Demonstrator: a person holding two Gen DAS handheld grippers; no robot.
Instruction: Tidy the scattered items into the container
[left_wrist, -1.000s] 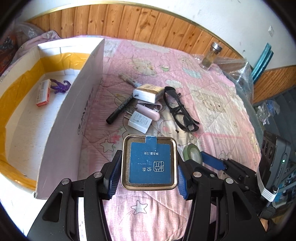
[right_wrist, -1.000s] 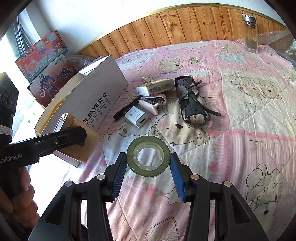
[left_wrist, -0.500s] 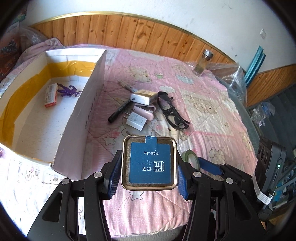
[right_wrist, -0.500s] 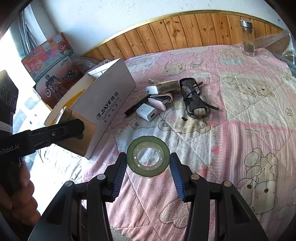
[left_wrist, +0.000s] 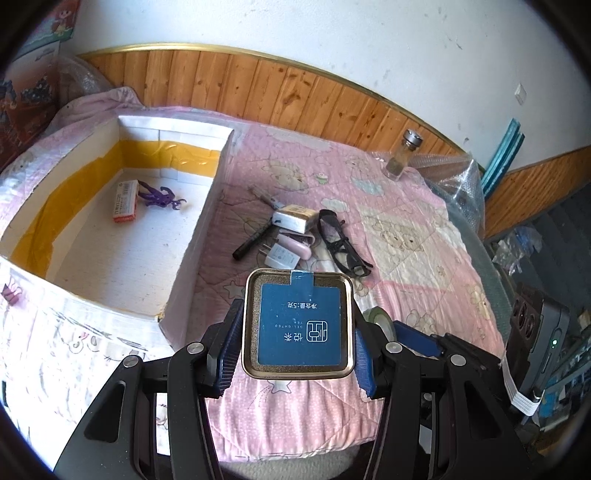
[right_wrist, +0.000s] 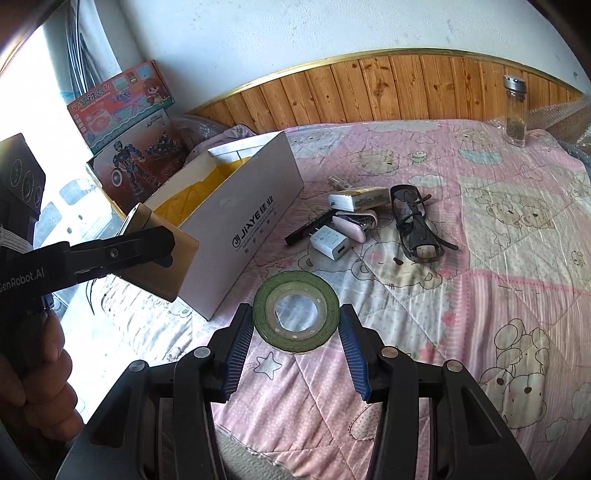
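Left gripper (left_wrist: 298, 343): pinching a square gold tea tin (left_wrist: 298, 323) with a blue label, one blue pad on each side; it fills the lower centre of the left wrist view, held above the pink quilt (left_wrist: 406, 236).
Left gripper, from the right wrist view: at the left edge, the tin sits in front of the near corner of the box.
Right gripper (right_wrist: 295, 339): pinching a roll of green tape (right_wrist: 296, 311) between its blue pads, at the centre of the right wrist view, lifted over the quilt.
Container: white cardboard box (left_wrist: 192, 236) with yellow tape inside, in the left half of the left wrist view, up and left of the tin.
Already in the box: a small orange-and-white packet (left_wrist: 125, 201) and a purple toy figure (left_wrist: 159, 197), near the far wall.
Loose on the quilt: black pen (left_wrist: 253, 242), white charger plug (left_wrist: 282, 256), pink case (left_wrist: 295, 246), white-and-yellow packet (left_wrist: 295, 218), dark glasses (left_wrist: 341, 243), clustered just above the tin, right of the box.
Far corner: glass jar (left_wrist: 402, 155) with a metal lid, upright, upper right, well apart from the cluster.
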